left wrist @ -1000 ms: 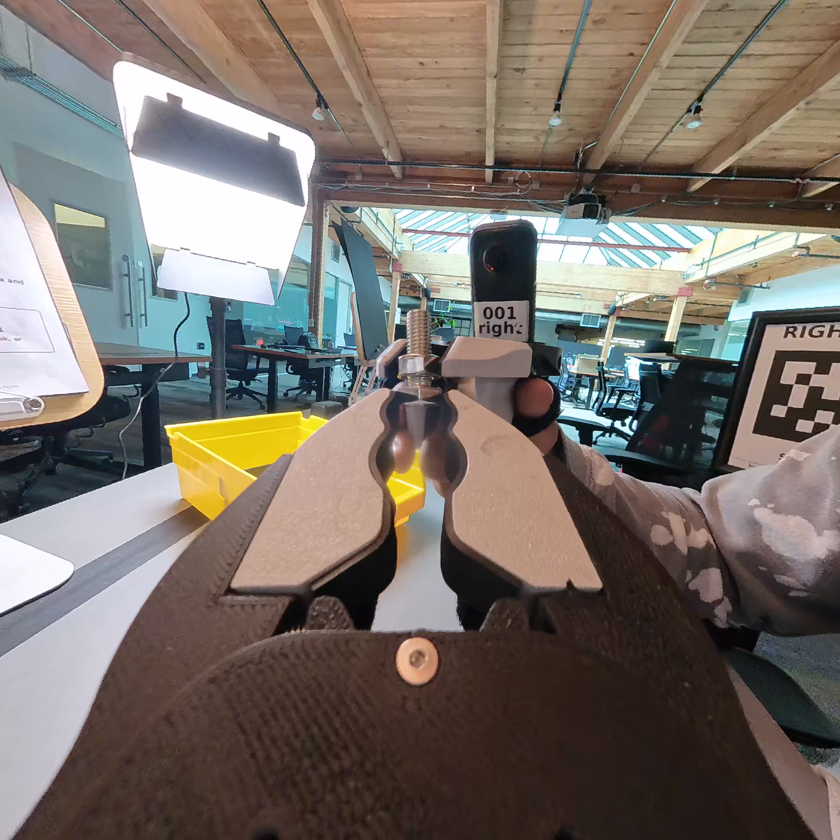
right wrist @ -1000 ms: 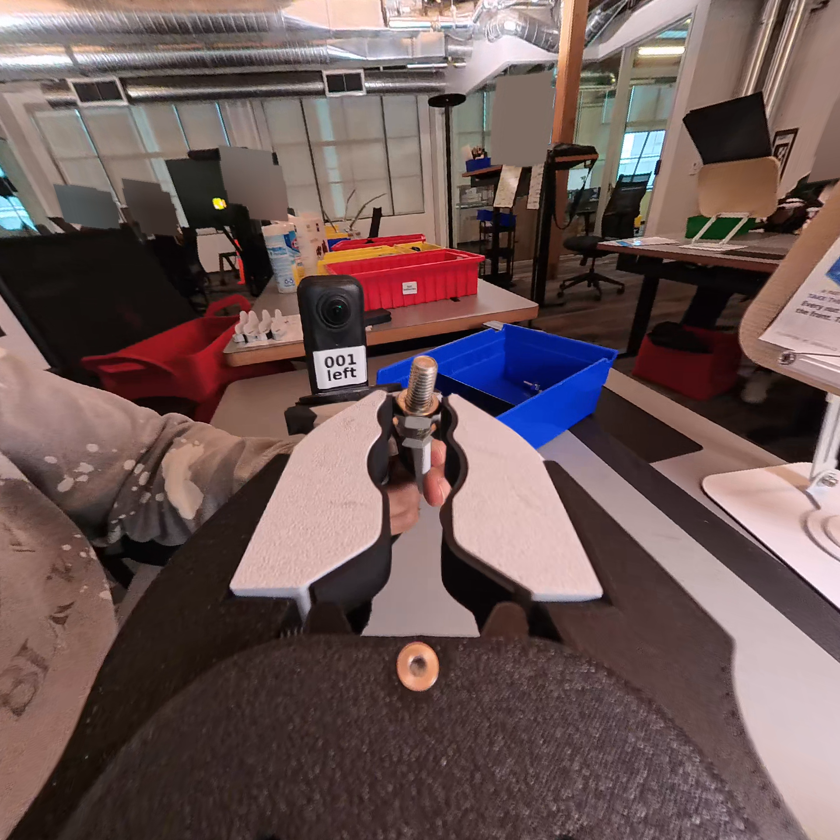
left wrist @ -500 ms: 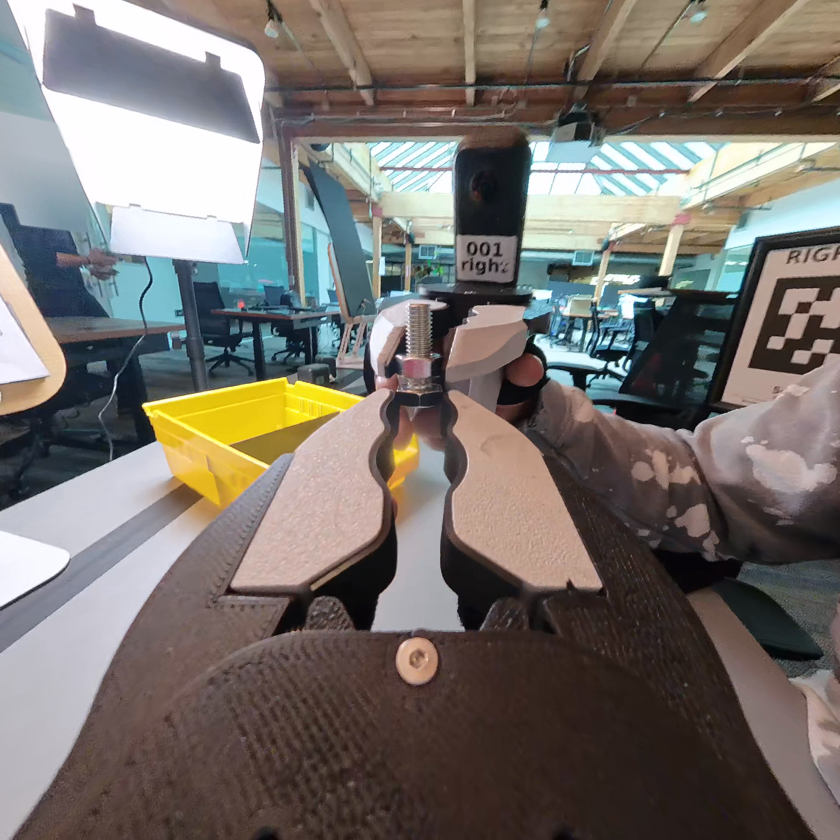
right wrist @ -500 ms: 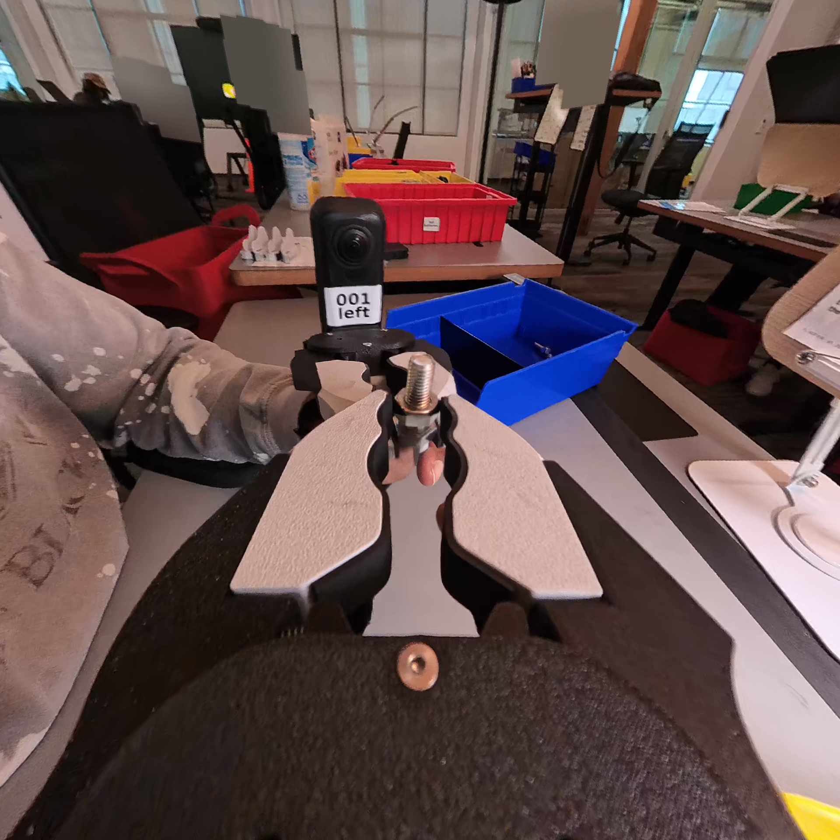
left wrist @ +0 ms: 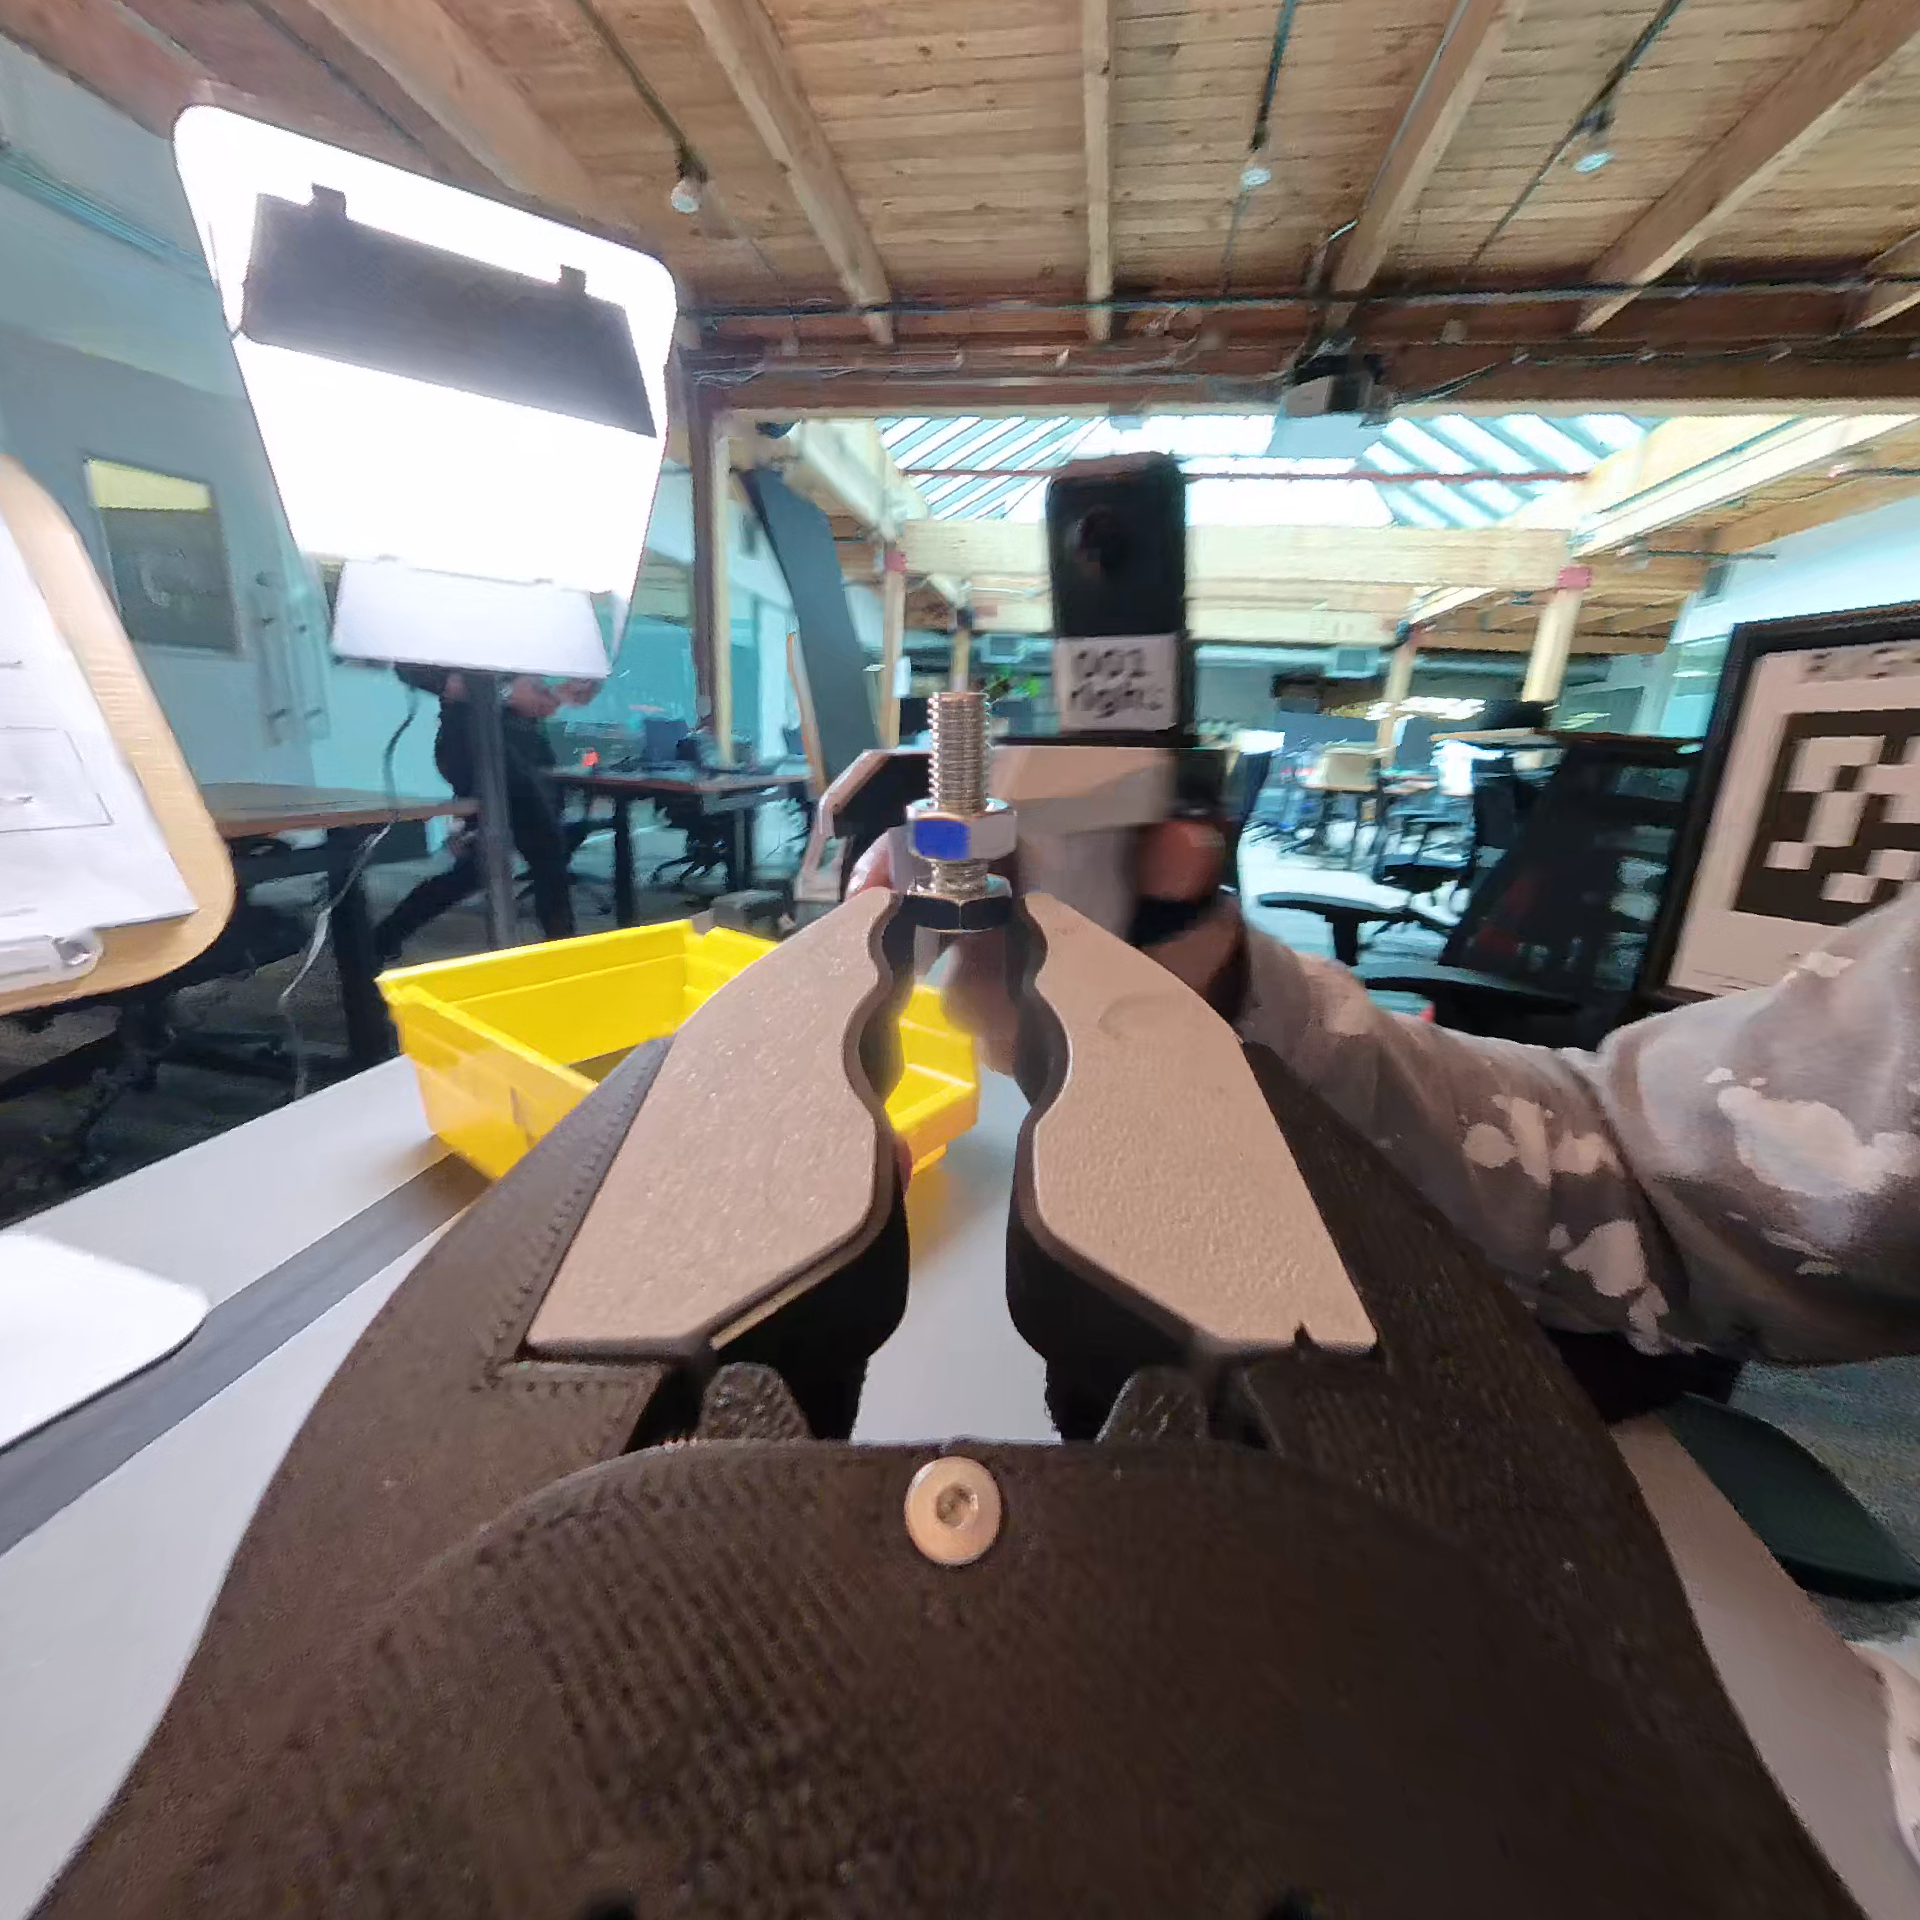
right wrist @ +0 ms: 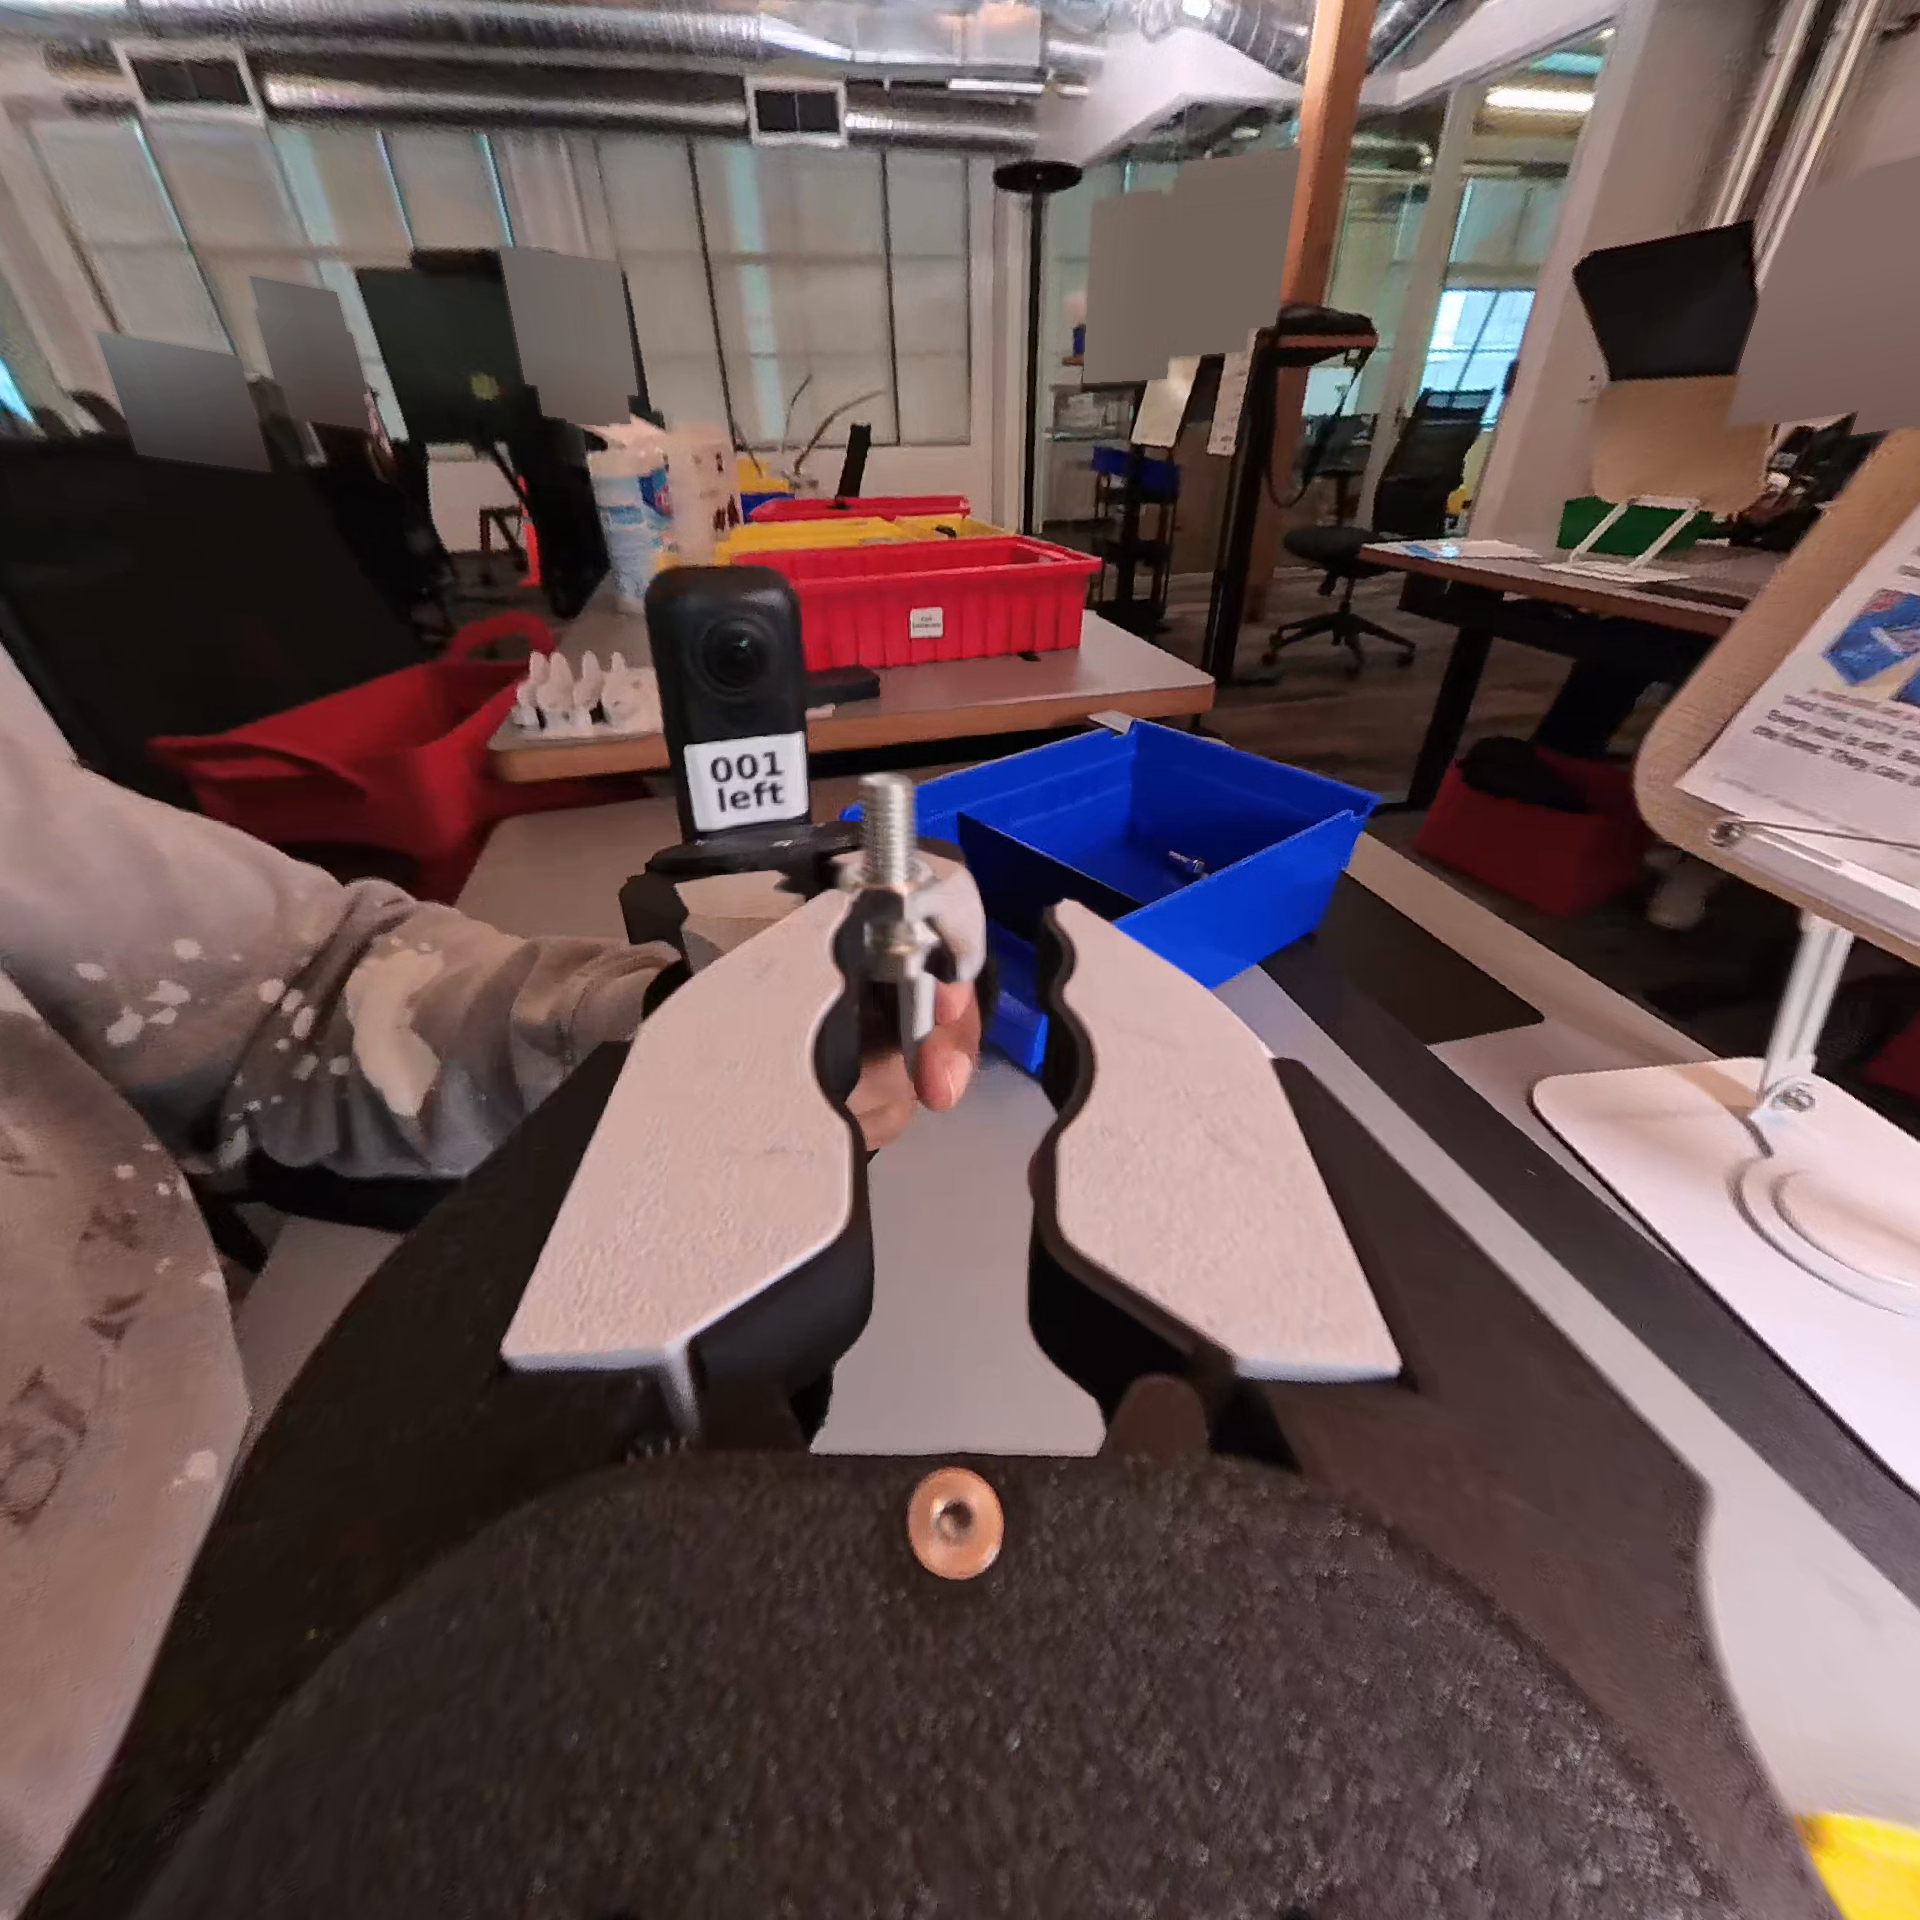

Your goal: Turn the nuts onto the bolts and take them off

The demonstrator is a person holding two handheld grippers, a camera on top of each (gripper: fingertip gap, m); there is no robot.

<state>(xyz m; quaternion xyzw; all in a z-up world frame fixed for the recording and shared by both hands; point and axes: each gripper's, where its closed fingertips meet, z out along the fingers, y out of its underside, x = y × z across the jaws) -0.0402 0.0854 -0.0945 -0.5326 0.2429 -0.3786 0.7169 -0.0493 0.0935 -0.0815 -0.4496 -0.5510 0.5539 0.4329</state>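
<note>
Threaded steel bolt [left wrist: 958, 758], upright: head pinched by left gripper [left wrist: 954, 920]. Silver hex nut [left wrist: 958, 834] mid-thread. Right gripper [right wrist: 945, 940] spread, off nut; likely regripping, then turning.

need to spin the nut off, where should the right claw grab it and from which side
Grip the nut across two opposite flats, coming in level from the side opposite the left claw. The bolt stands upright with its head clamped in the left claw just below the nut, so access from below is blocked and the flats face sideways. The right claw is open, probably wide enough.
</note>
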